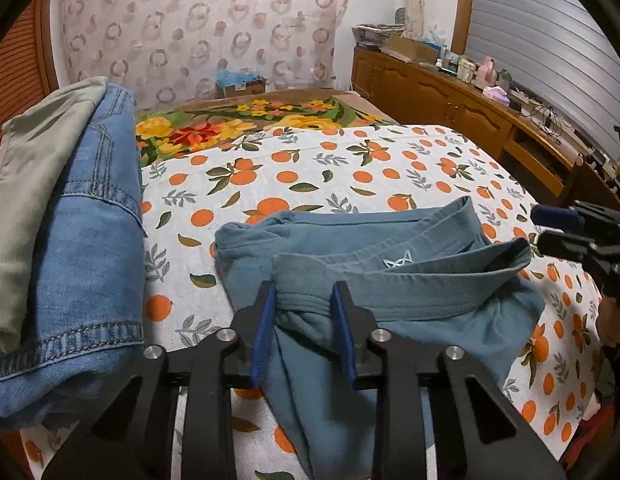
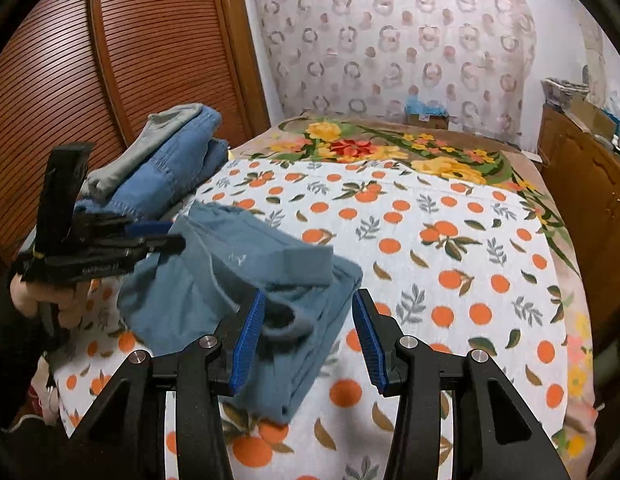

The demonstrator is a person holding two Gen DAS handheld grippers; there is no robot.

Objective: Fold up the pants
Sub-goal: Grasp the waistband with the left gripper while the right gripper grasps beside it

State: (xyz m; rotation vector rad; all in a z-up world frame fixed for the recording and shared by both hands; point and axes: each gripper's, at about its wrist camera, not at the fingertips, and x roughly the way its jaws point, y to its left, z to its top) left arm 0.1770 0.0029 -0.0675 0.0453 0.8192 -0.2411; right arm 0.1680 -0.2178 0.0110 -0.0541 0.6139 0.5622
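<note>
Teal-grey pants [image 1: 390,300] lie bunched on the orange-print bed cover [image 1: 310,176], waistband up with a small white logo. My left gripper [image 1: 303,296] has its blue pads on either side of a fold of the waistband, partly closed on the cloth. In the right wrist view the same pants [image 2: 213,280] lie under and left of my right gripper [image 2: 310,308], which is open above the folded edge and holds nothing. The left gripper [image 2: 165,236] shows there at the left, gripping the pants. The right gripper [image 1: 550,224] shows at the right edge of the left wrist view.
A stack of folded blue jeans [image 1: 85,240] and a grey-green garment [image 1: 25,184] lies at the bed's left side. A floral blanket [image 1: 245,120] covers the far end. A wooden cabinet [image 1: 470,104] with clutter runs along the right; a louvred wooden door [image 2: 69,80] stands left.
</note>
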